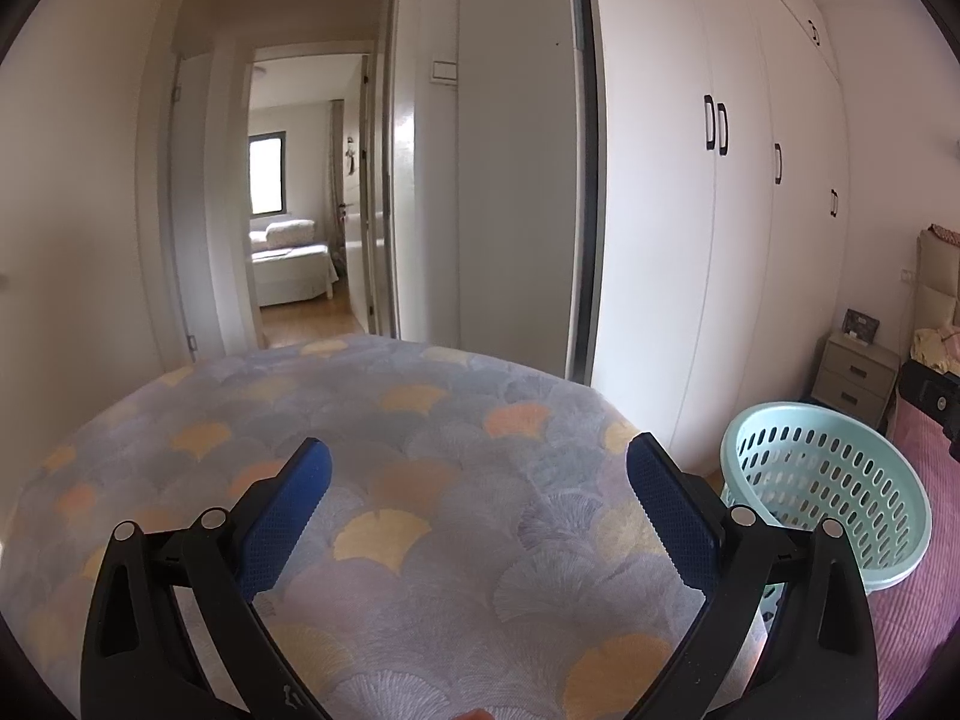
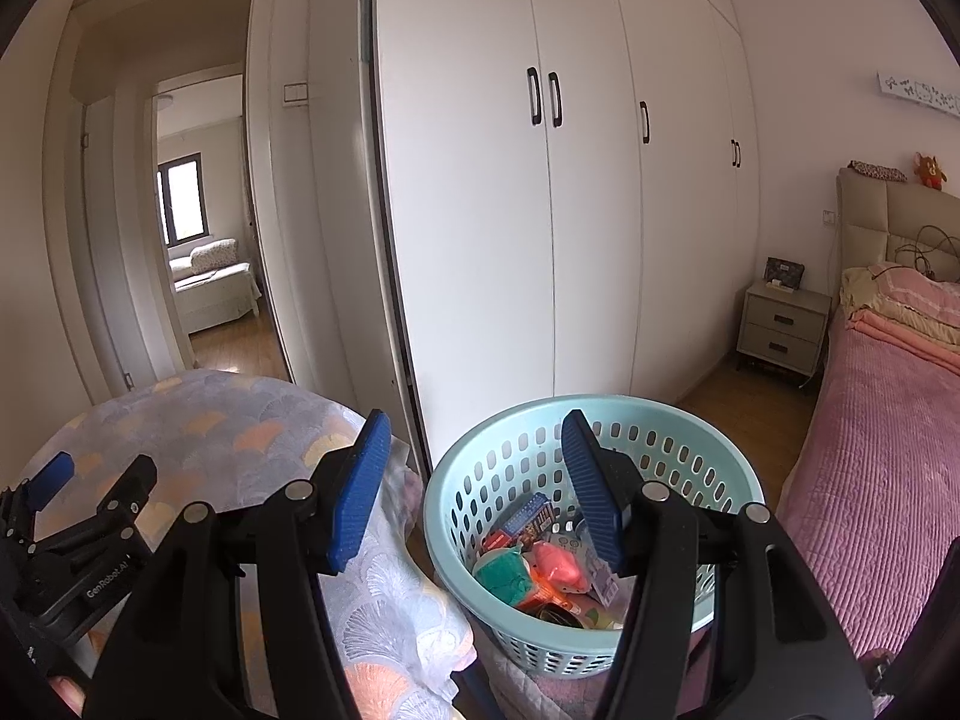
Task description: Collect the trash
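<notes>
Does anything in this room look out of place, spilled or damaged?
Nothing stands out. The trash sits inside the mint basket, nothing lies on the patterned cover, and both the left gripper and the right gripper are open and empty.

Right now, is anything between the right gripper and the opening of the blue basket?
Nothing visible blocks it. The right gripper is open and empty above the basket, whose top is uncovered, with trash already inside. The covered table stands to its left.

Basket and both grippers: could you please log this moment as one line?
left gripper: open, empty | right gripper: open, empty | basket: holds trash | patterned cover: bare
</notes>
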The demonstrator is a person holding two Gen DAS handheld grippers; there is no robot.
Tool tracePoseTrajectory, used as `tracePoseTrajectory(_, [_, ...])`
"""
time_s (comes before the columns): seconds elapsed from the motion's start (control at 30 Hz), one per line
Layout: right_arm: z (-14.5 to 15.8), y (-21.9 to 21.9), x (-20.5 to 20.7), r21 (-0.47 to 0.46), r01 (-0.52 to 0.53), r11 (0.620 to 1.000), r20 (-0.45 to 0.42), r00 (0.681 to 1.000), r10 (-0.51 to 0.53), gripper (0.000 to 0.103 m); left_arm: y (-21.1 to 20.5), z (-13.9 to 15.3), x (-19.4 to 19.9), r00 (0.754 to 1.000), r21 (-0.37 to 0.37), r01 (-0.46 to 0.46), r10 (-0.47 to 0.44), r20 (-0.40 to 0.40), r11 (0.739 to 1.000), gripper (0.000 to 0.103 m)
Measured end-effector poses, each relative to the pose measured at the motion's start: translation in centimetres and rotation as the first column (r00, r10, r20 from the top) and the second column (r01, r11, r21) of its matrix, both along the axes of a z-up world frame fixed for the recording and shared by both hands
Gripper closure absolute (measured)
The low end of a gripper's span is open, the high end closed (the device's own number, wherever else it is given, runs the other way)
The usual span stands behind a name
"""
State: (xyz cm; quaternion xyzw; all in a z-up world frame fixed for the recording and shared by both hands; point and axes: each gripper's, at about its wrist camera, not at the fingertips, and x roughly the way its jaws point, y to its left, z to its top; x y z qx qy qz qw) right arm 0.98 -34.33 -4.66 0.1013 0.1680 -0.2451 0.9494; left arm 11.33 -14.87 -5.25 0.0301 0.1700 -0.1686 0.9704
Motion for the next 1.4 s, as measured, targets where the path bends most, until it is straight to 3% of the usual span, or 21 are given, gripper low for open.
tracePoseTrajectory(0.43, [0.1, -0.3, 0.4, 0.012, -0.014, 1.0, -0.009, 1.0, 0.014, 0.047, -0.1, 1.4, -0.9, 1.0, 0.008, -0.002, 0.002, 0.001, 1.0, 0.007])
tracePoseTrajectory(0.67, [-0.1, -0.8, 0.2, 0.024, -0.017, 1.0, -0.005, 1.0, 0.017, 0.047, -0.5, 2.4, -1.9, 1.0, 0.05, -0.009, 0.008, 0.02, 0.999, 0.007])
tracePoseTrajectory(1.4, [0.6, -0.1, -0.3, 0.013, -0.038, 0.999, 0.0, 0.999, 0.038, 0.047, 0.7, 4.0, -3.7, 0.999, 0.037, -0.038, 0.037, 0.04, 0.999, 0.007])
